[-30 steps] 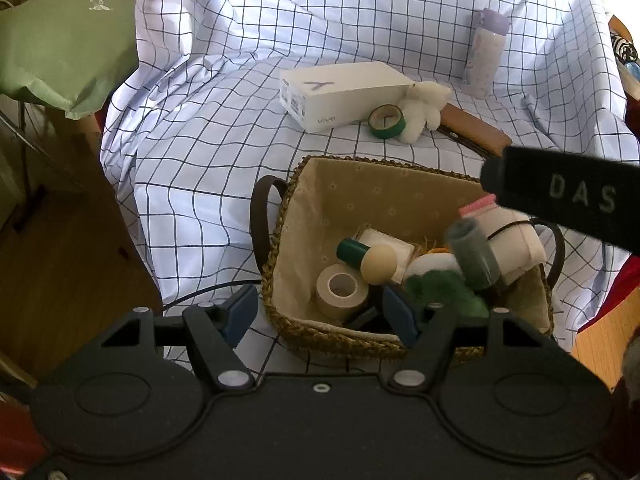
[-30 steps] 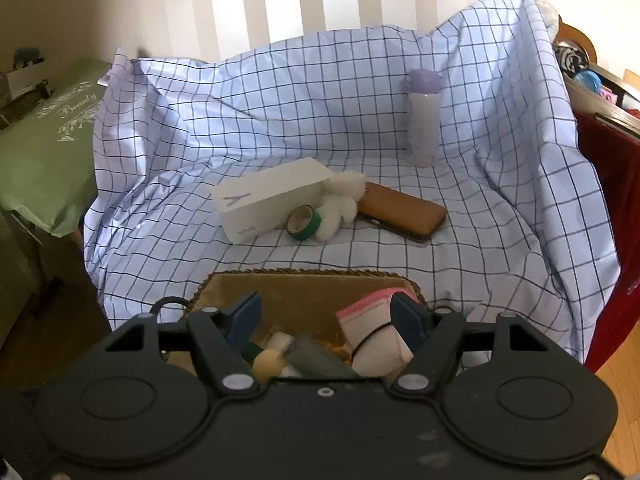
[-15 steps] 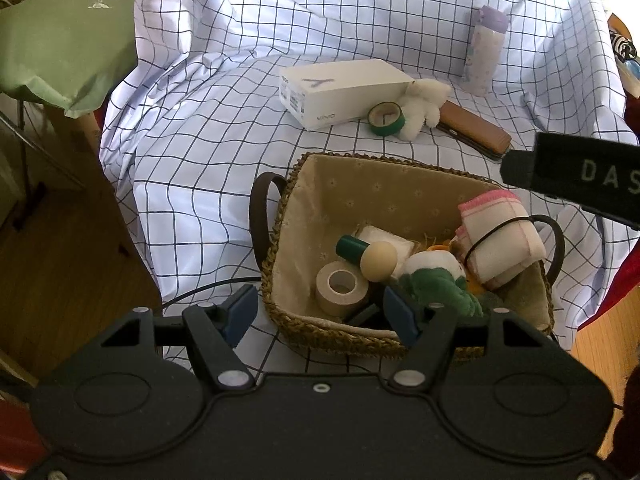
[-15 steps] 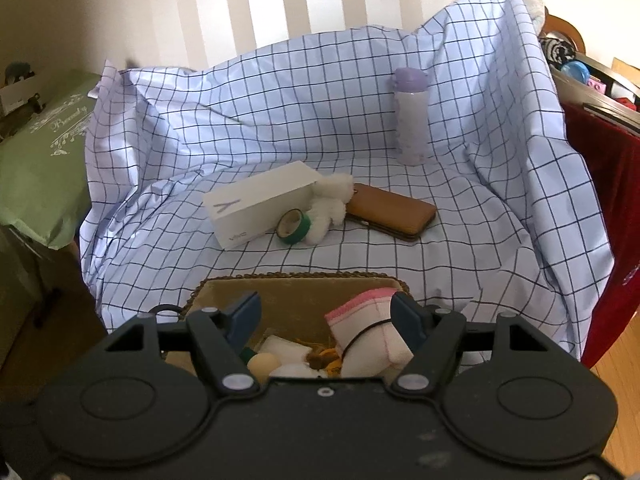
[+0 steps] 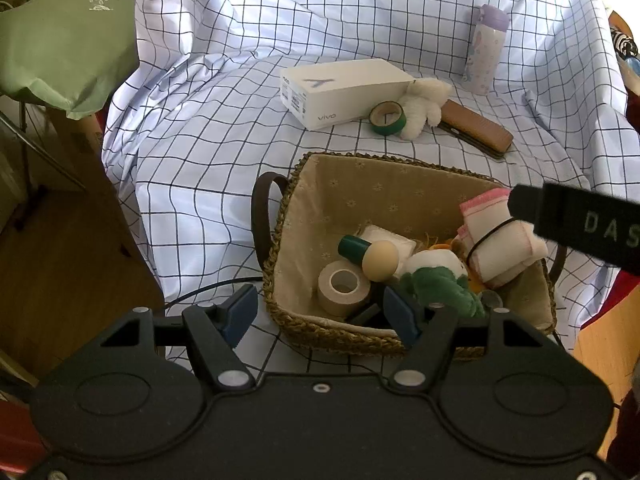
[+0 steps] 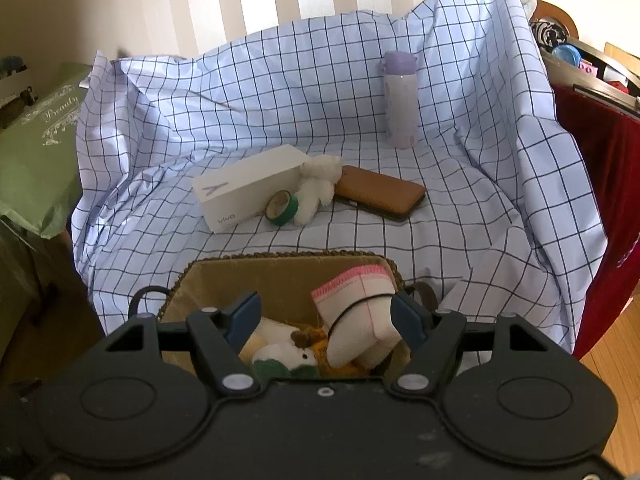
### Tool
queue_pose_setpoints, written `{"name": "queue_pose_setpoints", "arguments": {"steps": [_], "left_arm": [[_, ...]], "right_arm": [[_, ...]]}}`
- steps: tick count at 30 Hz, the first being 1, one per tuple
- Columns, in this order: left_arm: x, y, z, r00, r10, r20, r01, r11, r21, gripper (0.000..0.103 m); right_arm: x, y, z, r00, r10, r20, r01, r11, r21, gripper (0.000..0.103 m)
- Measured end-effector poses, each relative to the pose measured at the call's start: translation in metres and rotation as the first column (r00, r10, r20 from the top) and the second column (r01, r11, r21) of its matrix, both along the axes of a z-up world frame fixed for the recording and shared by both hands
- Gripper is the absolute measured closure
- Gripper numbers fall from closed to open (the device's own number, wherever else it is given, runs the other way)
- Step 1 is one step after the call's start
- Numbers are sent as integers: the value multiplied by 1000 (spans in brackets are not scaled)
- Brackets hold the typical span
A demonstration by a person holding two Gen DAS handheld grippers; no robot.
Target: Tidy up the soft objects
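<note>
A woven basket (image 5: 304,320) (image 6: 280,258) sits on the checked cloth. In it lie a rolled white towel with pink edge (image 5: 500,248) (image 6: 360,312), a green and white plush (image 5: 436,276) (image 6: 280,360), a beige tape roll (image 5: 342,294) and a wooden-headed peg (image 5: 378,254). A small white plush (image 5: 424,106) (image 6: 318,186) lies beyond the basket, against the white box. My left gripper (image 5: 318,314) is open over the basket's near left rim. My right gripper (image 6: 326,318) is open above the basket, empty; its body shows in the left wrist view (image 5: 580,224).
A white box (image 5: 344,90) (image 6: 248,188), a green tape roll (image 5: 387,118) (image 6: 282,208), a brown case (image 5: 476,132) (image 6: 380,196) and a lilac bottle (image 5: 486,48) (image 6: 400,98) stand on the cloth. A green bag (image 5: 60,48) is at left, a red cloth (image 6: 596,184) at right.
My right gripper has risen and drawn back from the basket. The grey object seen beside the towel a second ago is no longer in sight. The left gripper has not moved.
</note>
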State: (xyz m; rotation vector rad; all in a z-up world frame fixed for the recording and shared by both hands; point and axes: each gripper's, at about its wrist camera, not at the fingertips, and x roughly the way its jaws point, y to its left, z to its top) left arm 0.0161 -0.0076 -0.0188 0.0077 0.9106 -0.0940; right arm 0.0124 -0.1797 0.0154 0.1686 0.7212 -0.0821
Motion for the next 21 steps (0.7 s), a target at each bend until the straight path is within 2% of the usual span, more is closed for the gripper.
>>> {"name": "queue_pose_setpoints", "arguments": {"steps": [15, 16, 18, 21], "left_arm": [[-1, 0, -1, 1000, -1, 4, 1, 1000, 7, 37], [-1, 0, -1, 1000, 0, 5, 0, 1000, 9, 36], [-1, 0, 0, 1000, 1, 12, -1, 1000, 11, 28], [-2, 0, 2, 1000, 5, 30, -5, 1000, 21, 26]], "right_arm": [[-15, -11, -13, 998, -21, -51, 22, 1000, 11, 31], [-15, -12, -13, 998, -22, -54, 22, 1000, 11, 31], [-18, -14, -14, 998, -24, -58, 25, 1000, 13, 31], [-20, -18, -15, 997, -30, -64, 31, 999, 13, 31]]}}
